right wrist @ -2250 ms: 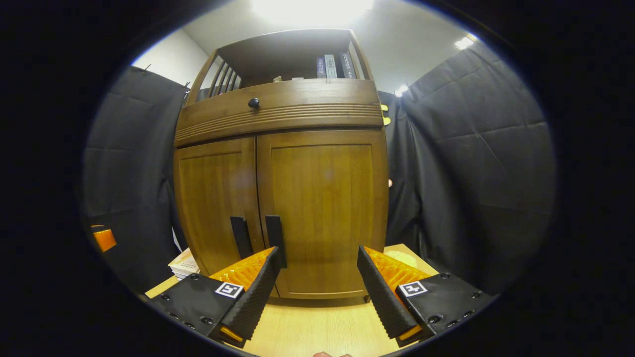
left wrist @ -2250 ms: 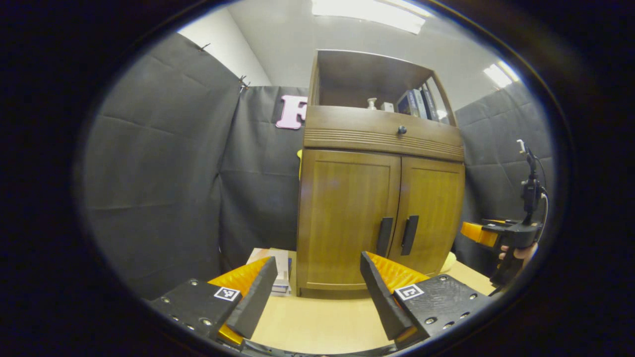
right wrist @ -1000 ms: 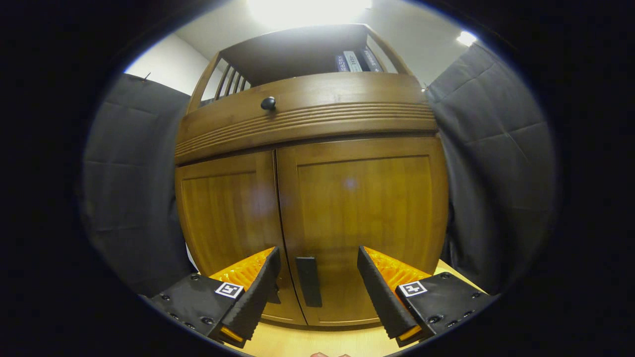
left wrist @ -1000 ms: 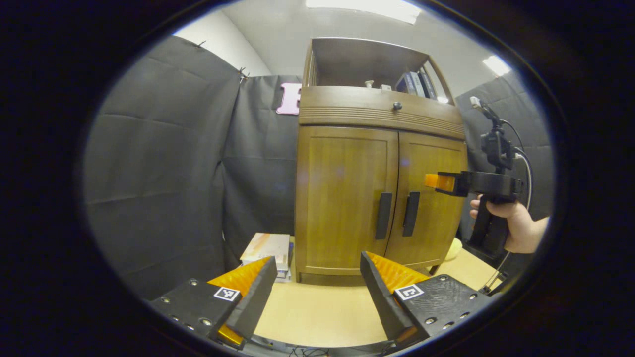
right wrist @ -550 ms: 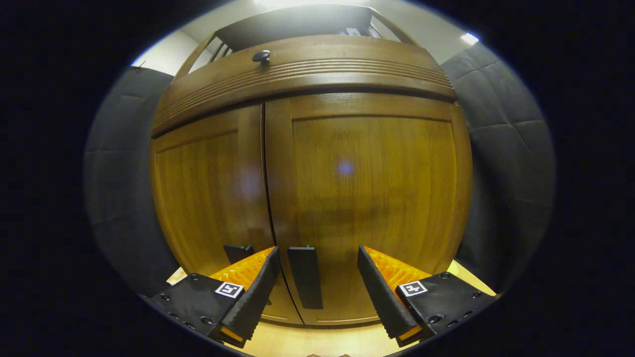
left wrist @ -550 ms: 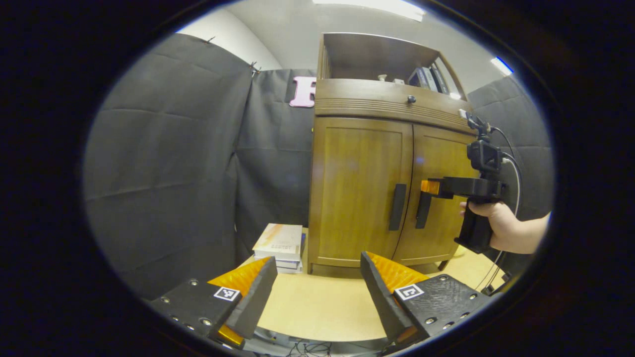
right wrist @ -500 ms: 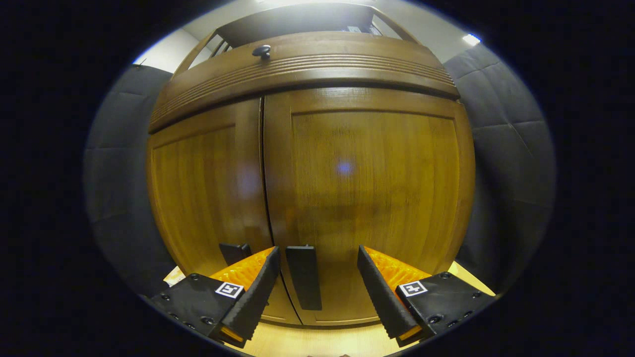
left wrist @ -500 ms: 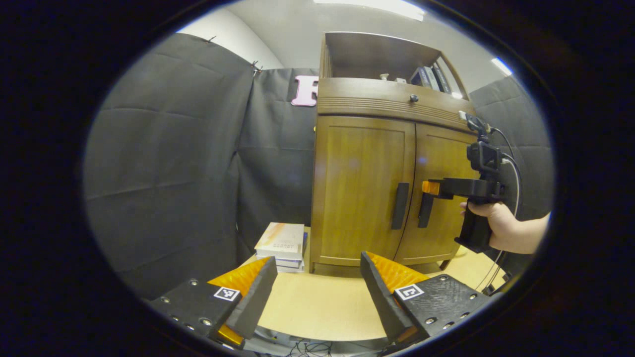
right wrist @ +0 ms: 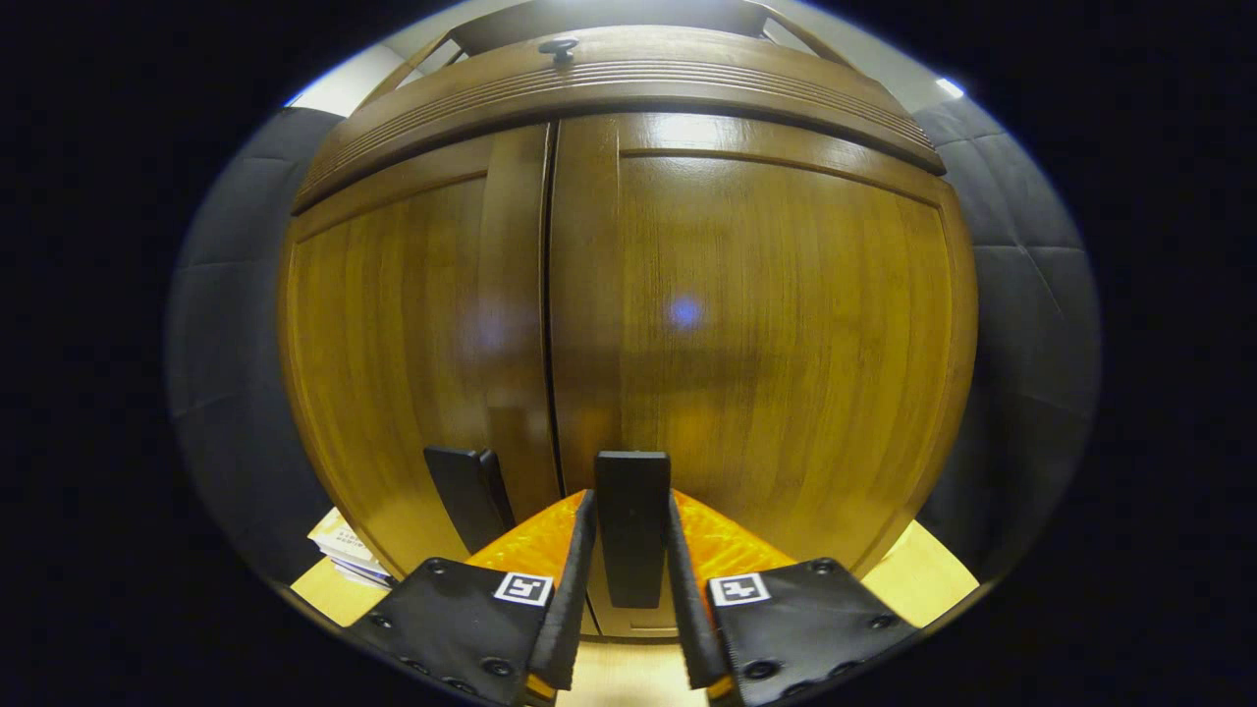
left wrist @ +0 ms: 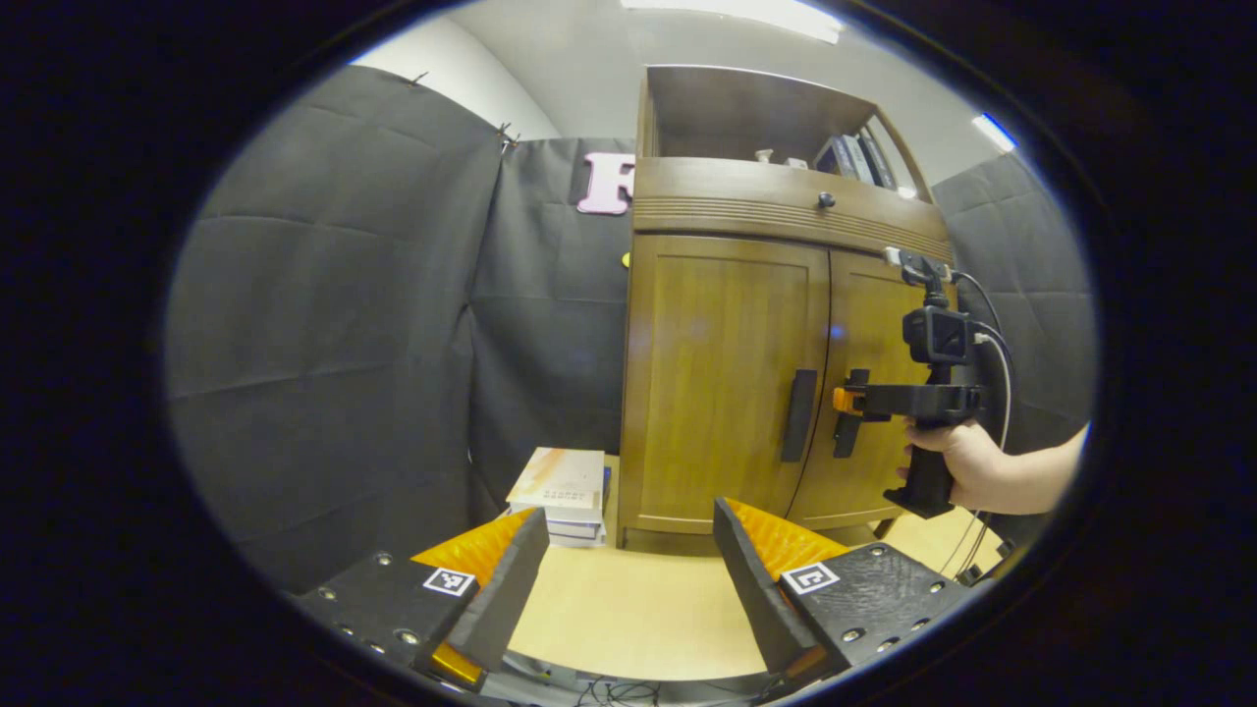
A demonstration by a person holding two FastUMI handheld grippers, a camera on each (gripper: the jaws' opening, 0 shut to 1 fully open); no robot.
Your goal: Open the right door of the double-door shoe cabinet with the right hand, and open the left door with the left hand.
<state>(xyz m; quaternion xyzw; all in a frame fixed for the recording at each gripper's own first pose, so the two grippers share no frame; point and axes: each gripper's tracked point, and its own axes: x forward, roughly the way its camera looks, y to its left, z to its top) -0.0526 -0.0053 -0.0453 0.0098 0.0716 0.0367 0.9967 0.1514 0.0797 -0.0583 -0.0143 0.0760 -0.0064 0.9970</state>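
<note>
The wooden shoe cabinet (left wrist: 727, 373) stands on a light table, both doors closed. In the right gripper view the right door (right wrist: 776, 334) looms close, and my right gripper (right wrist: 631, 579) is shut on the right door's black handle (right wrist: 631, 520), one finger pressing each side. The left door's handle (right wrist: 469, 496) sits just to its left. In the left gripper view my left gripper (left wrist: 628, 579) hangs open above the table, well short of the left door (left wrist: 722, 378) and its handle (left wrist: 798, 414). A hand holds the right gripper (left wrist: 847, 401) at the right door's handle (left wrist: 847, 432).
A stack of books (left wrist: 562, 491) lies on the table (left wrist: 628, 609) beside the cabinet's left side. A drawer with a round black knob (left wrist: 826, 200) runs above the doors, and an open shelf holds books (left wrist: 852, 157). Black cloth walls close in on both sides.
My right gripper has moved in to the right door and closed its fingers on the handle. The left gripper has drifted slightly but stays open and back from the cabinet.
</note>
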